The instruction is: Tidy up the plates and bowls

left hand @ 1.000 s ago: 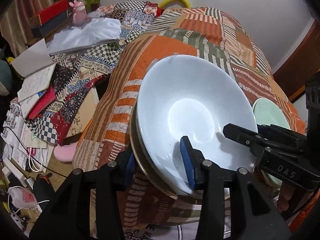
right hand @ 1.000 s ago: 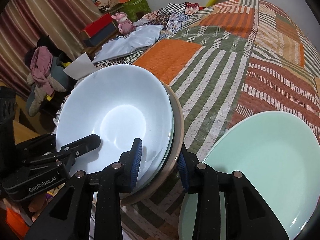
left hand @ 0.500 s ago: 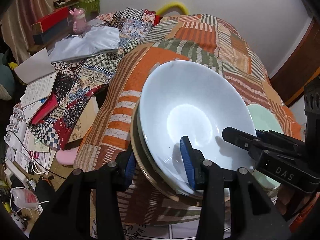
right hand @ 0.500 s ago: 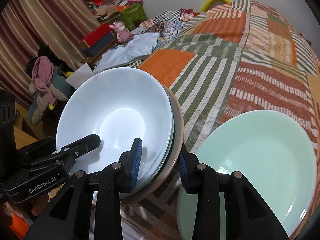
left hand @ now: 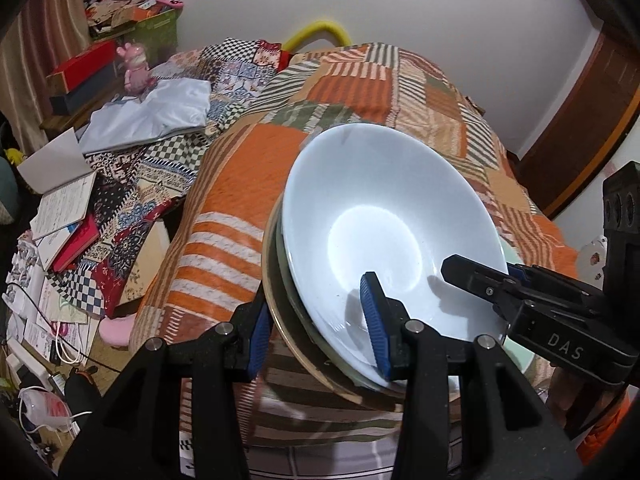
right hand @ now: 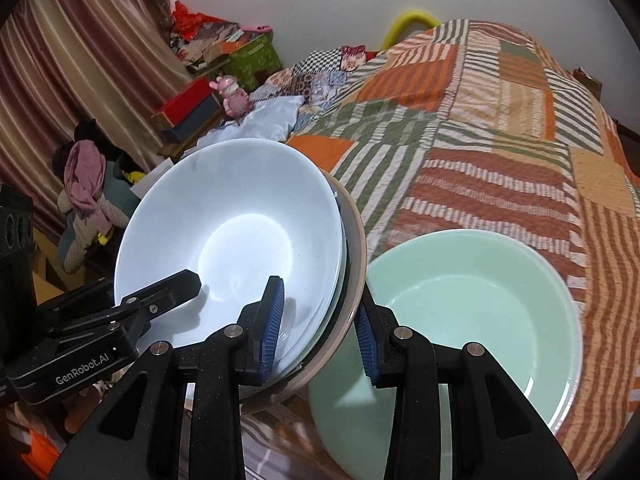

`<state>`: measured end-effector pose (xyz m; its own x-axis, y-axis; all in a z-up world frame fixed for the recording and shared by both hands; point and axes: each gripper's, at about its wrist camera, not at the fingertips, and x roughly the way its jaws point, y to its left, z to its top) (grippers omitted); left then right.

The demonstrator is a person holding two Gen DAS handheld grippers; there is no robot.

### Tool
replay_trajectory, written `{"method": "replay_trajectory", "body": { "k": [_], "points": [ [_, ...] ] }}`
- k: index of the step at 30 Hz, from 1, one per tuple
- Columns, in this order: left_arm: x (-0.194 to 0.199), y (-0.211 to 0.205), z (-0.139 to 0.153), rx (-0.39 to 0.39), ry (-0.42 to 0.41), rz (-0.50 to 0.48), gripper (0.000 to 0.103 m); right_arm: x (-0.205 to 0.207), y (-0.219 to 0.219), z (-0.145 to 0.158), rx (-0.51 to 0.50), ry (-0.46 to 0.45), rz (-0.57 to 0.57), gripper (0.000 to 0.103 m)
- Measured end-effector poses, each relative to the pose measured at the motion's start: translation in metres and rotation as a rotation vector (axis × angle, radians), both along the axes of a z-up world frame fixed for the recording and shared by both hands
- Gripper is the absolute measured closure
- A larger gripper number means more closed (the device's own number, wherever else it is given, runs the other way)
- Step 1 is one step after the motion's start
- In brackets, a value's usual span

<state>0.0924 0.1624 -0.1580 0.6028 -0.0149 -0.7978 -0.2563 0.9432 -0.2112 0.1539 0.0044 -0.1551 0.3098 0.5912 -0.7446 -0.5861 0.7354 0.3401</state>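
A stack of dishes, a white bowl (left hand: 380,216) on top of a tan-rimmed plate (left hand: 280,332), is held tilted above the bed between both grippers. My left gripper (left hand: 318,340) is shut on the stack's near rim. My right gripper (right hand: 320,320) is shut on the stack's other rim, where the white bowl (right hand: 232,232) and the tan rim (right hand: 356,248) also show. It also shows from the side in the left wrist view (left hand: 516,296). A mint green plate (right hand: 472,304) lies on the bed, to the right of the stack.
The bed has a patchwork quilt (right hand: 480,120) in orange, green and white. Left of the bed are books and papers (left hand: 60,216), cables on the floor (left hand: 48,360), boxes and a pink toy (left hand: 136,68). Curtains (right hand: 80,52) hang at the left.
The stack has risen and tilted up from the bed with both grippers on it. The mint green plate stays on the quilt and looks farther below.
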Motion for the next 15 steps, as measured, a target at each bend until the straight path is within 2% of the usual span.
{"method": "replay_trajectory", "body": {
  "k": [15],
  "points": [
    [0.007, -0.06, 0.013, 0.022, -0.009, -0.057, 0.061, 0.001, -0.059, 0.009, 0.048, -0.028, -0.055, 0.071]
  ]
}}
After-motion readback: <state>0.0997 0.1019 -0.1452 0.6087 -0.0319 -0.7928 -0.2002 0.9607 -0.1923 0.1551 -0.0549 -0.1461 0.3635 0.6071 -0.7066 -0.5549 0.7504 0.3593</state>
